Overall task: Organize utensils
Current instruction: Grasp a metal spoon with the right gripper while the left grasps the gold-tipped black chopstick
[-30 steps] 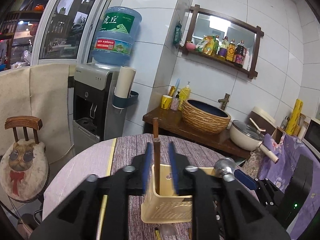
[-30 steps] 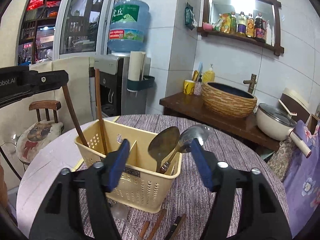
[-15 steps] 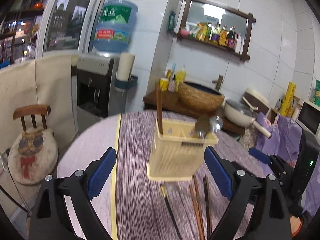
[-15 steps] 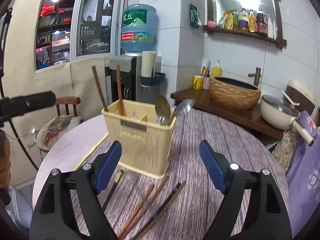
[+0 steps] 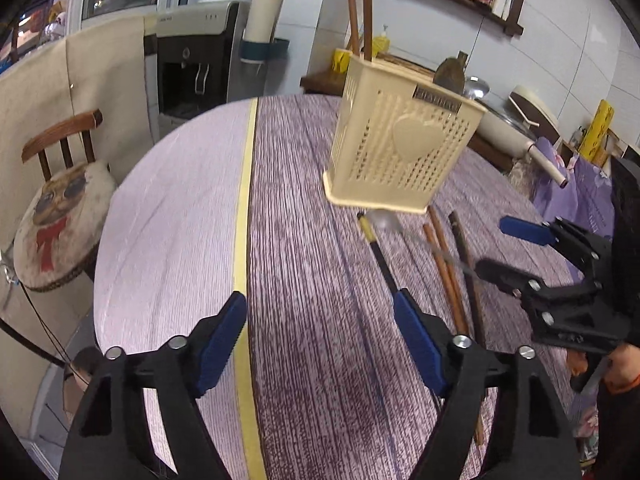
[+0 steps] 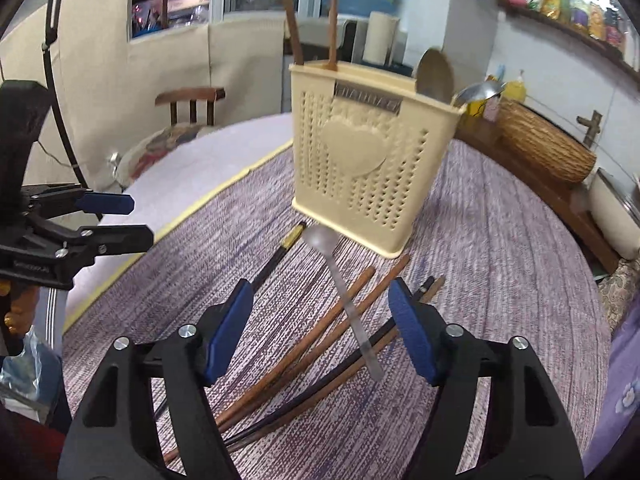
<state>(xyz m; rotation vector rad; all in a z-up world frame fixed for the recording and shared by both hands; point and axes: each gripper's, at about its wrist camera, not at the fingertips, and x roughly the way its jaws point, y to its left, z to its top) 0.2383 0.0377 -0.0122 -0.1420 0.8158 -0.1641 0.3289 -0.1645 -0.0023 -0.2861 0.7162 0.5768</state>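
Note:
A cream perforated utensil holder (image 5: 404,148) (image 6: 368,160) stands on the round table. It holds two brown chopsticks (image 6: 294,24) on one side and two metal spoons (image 6: 436,76) on the other. Loose brown and black chopsticks (image 6: 320,340) (image 5: 448,268) and a clear plastic spoon (image 6: 344,284) lie on the cloth in front of the holder. My left gripper (image 5: 320,332) is open and empty above the cloth. My right gripper (image 6: 320,328) is open and empty, just above the loose chopsticks and the clear spoon.
The table has a purple striped cloth (image 5: 320,280) with a yellow band (image 5: 242,240). A wooden chair with a cat cushion (image 5: 52,208) stands at the left. A water dispenser (image 5: 192,60) and a counter with a woven basin (image 6: 540,148) stand behind.
Both grippers have drawn back from the holder and dropped lower toward the table. The left gripper let go of a chopstick into the holder and now stands open.

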